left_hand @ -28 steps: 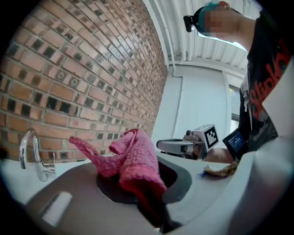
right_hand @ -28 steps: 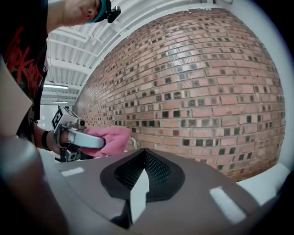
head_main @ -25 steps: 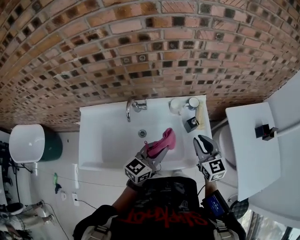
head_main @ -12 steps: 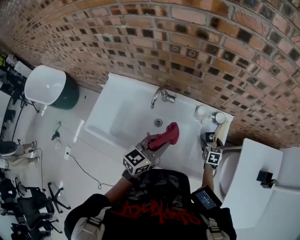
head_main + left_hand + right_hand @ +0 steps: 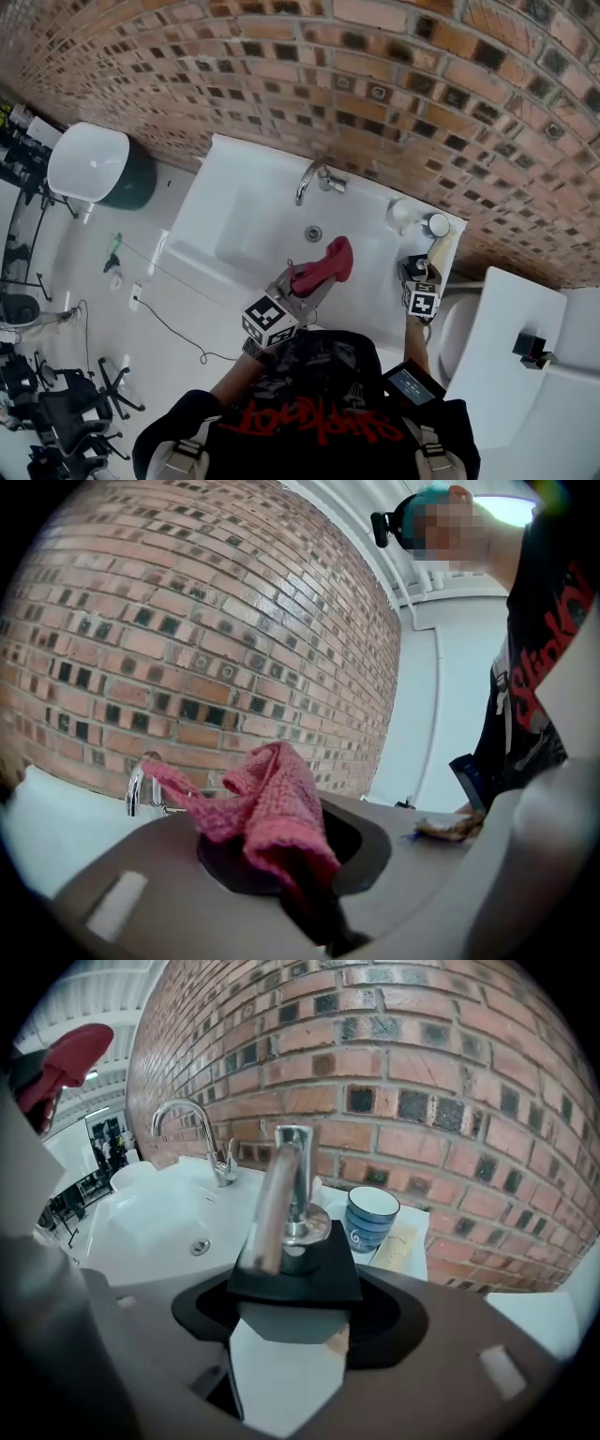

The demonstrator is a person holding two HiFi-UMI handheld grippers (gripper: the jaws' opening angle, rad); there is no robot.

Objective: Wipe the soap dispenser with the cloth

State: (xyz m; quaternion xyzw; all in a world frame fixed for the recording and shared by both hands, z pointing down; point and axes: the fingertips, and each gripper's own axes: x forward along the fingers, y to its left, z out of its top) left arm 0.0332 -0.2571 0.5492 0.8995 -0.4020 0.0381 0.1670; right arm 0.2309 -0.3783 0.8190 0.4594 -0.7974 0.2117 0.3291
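My left gripper (image 5: 302, 281) is shut on a pink cloth (image 5: 328, 262), held over the front of the white sink (image 5: 234, 225). In the left gripper view the cloth (image 5: 272, 808) bunches up out of the jaws of the left gripper (image 5: 309, 902). The soap dispenser (image 5: 412, 269), with a black square top and a chrome pump, stands on the sink's right ledge. My right gripper (image 5: 419, 274) is around it with its jaws closing. In the right gripper view the soap dispenser's (image 5: 291, 1241) pale body fills the gap of the right gripper (image 5: 281, 1372).
A chrome faucet (image 5: 305, 183) rises at the sink's back. A blue patterned cup (image 5: 370, 1218) and a tan bar (image 5: 398, 1246) sit behind the dispenser by the brick wall. A white fixture (image 5: 506, 328) stands to the right, and a white-lidded bin (image 5: 89, 164) to the left.
My right gripper has dropped from in front of the sink onto its right ledge and now sits around the dispenser. The left gripper with the cloth has barely shifted.
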